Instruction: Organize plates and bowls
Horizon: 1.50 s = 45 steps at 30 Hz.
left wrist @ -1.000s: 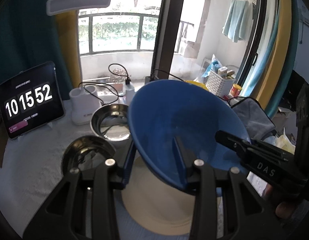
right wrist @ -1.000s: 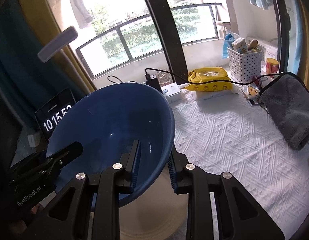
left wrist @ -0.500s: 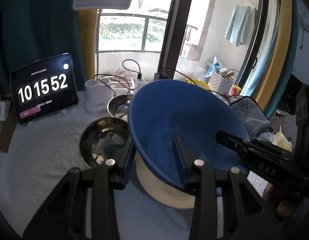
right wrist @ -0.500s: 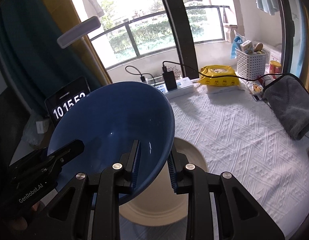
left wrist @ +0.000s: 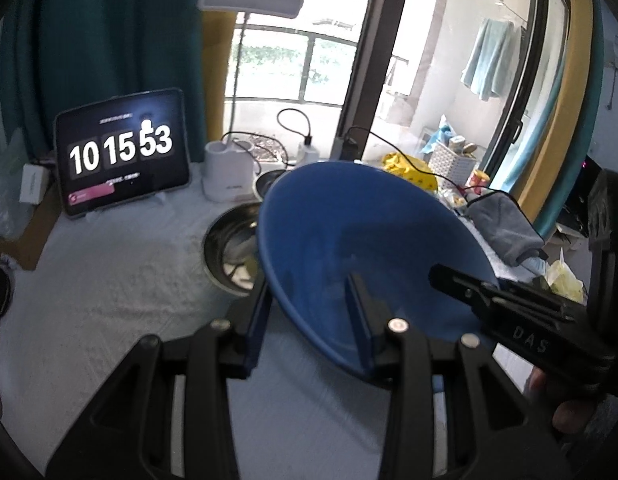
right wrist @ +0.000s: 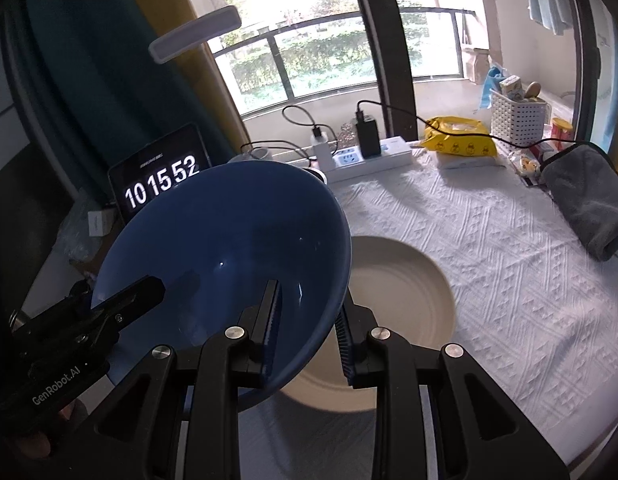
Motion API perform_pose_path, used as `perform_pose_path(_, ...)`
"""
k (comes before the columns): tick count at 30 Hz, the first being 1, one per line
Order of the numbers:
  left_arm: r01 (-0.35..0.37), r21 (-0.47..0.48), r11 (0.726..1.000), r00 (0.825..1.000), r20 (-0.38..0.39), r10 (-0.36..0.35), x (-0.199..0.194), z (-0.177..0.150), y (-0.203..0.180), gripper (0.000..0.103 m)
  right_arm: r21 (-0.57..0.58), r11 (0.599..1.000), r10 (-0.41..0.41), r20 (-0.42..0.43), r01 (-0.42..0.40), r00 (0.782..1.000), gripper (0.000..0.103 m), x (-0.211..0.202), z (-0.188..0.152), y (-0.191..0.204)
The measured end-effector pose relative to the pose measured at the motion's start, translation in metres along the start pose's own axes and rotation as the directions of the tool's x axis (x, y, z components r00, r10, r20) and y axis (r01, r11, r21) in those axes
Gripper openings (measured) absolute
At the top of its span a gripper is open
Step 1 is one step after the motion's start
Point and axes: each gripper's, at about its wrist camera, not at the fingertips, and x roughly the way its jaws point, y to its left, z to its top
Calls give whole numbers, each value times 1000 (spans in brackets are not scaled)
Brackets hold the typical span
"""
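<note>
A large blue bowl (left wrist: pixel 361 240) hangs tilted above the white cloth-covered table (right wrist: pixel 489 248), held from both sides. My left gripper (left wrist: pixel 309 314) is shut on its near rim, one finger inside and one outside. My right gripper (right wrist: pixel 307 330) is shut on the opposite rim (right wrist: pixel 229 240) the same way. Each gripper shows in the other's view, the right one (left wrist: pixel 509 312) and the left one (right wrist: pixel 81 320). A cream plate (right wrist: pixel 401 292) lies on the table just right of the bowl, partly hidden by it. A steel bowl (left wrist: pixel 229 248) sits beyond the blue bowl's left edge.
A tablet clock (left wrist: pixel 121 152) and a white desk lamp base (left wrist: pixel 229 176) stand at the back left. A power strip (right wrist: pixel 369 156), a yellow pack (right wrist: pixel 461 140), a white basket (right wrist: pixel 517 116) and a grey cloth (right wrist: pixel 589 196) line the back and right.
Both grippers have carried the blue bowl sideways off the cream plate, which now lies uncovered to its right. The steel bowls and tablet have shifted right in the left wrist view.
</note>
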Motion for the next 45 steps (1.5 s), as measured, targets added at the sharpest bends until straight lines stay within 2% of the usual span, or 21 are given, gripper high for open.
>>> perform_pose_path(19, -38, -53, 998, 999, -14, 37, -30, -38, 37, 38, -45, 999, 29, -49, -31, 998, 28, 3, -32, 43)
perform_pose_path(45, -66, -87, 994, 993, -106, 56, -17, -84, 60, 38, -47, 998, 33, -159, -40, 987, 28, 32, -78, 55)
